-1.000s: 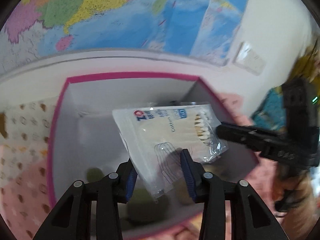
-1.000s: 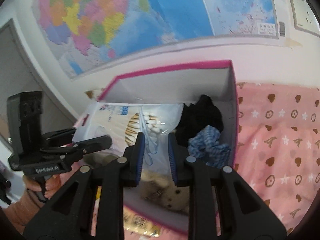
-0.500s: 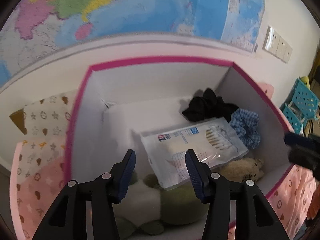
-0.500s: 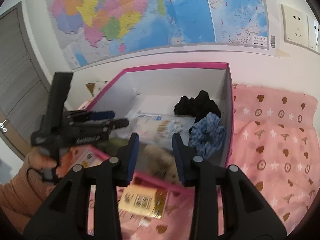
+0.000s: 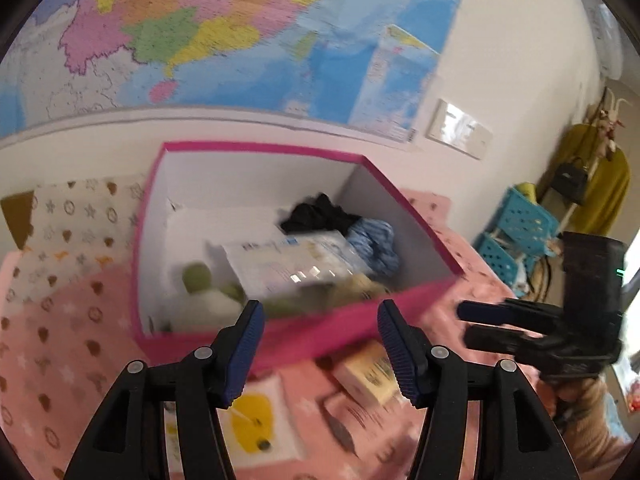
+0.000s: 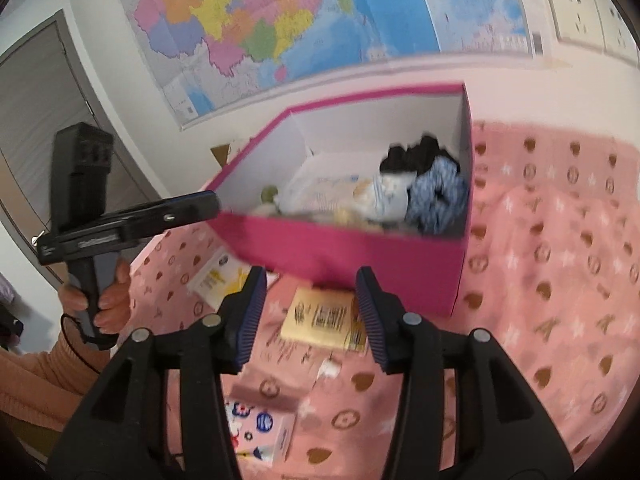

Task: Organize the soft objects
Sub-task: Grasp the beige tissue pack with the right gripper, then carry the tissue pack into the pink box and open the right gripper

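Pink patterned bedding is spread beneath a pink box, in which a swab packet, black cloth and blue scrunchie are kept. Both the left tool and right tool are held wide open, empty.

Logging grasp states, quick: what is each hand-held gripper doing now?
Left hand-held gripper: open, holding nothing.
Right hand-held gripper: open, holding nothing.
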`<state>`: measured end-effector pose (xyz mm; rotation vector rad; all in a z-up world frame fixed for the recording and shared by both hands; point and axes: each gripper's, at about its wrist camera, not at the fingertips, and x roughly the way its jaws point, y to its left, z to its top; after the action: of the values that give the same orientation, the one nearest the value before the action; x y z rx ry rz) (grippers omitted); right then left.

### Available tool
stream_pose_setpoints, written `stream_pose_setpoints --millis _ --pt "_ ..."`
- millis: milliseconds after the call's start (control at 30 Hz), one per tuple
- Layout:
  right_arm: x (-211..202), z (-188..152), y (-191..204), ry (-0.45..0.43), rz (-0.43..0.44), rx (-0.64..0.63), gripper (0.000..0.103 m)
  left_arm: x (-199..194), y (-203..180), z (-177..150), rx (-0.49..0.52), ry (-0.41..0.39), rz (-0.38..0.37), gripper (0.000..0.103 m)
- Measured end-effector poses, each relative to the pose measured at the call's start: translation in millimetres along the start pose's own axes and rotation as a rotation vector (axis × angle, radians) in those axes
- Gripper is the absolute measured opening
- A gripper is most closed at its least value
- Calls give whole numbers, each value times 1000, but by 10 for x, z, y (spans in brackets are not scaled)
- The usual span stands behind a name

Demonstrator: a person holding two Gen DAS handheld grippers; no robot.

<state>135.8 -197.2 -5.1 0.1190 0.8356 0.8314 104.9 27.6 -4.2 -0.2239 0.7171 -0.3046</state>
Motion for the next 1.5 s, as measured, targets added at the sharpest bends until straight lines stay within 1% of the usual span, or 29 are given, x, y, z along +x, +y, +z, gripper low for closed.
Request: stream_pose_setpoints --millis 100,233,333,467,600,700,800,867,933,1067,1100,1133,1167,1267,1500 --pt "59 -154 -45 31 11 28 49 20 -51 -183 -1 36 -38 60" --pt "166 -319 -134 75 15 73 49 117 -115 -410 11 98 -64 60" --pt "231 -381 -195 90 13 102 49 237 -173 -549 13 146 -85 60" --pt "316 -400 -294 95 12 138 49 380 -257 -640 21 186 -109 60" --pt "396 -379 -368 93 3 165 49 528 -270 -675 10 215 -98 58" --pt "452 -348 -422 94 -3 174 49 598 -269 -671 -7 224 -104 53" --pt "496 -330 -461 94 8 185 49 605 -273 -662 -15 222 -110 50" --pt "533 -320 -470 98 16 184 49 626 -287 -651 -15 225 -115 45" --pt "559 -312 -466 100 23 183 49 637 -299 -647 -10 228 -111 43" --pt "611 -299 -446 109 39 175 48 683 -312 -638 -13 245 -116 41" --pt "616 -301 -440 111 46 173 46 695 -317 -638 -15 247 -120 40" --pt "620 -303 -430 114 49 169 41 701 -319 -635 -16 249 -121 40" --pt "615 -307 -422 115 48 165 40 712 -323 -634 -17 252 -122 40" --pt "576 -314 -392 107 28 148 40 717 -349 -639 -13 250 -116 40" --pt "430 -338 -306 81 15 127 39 641 -414 -648 -8 233 -139 40"
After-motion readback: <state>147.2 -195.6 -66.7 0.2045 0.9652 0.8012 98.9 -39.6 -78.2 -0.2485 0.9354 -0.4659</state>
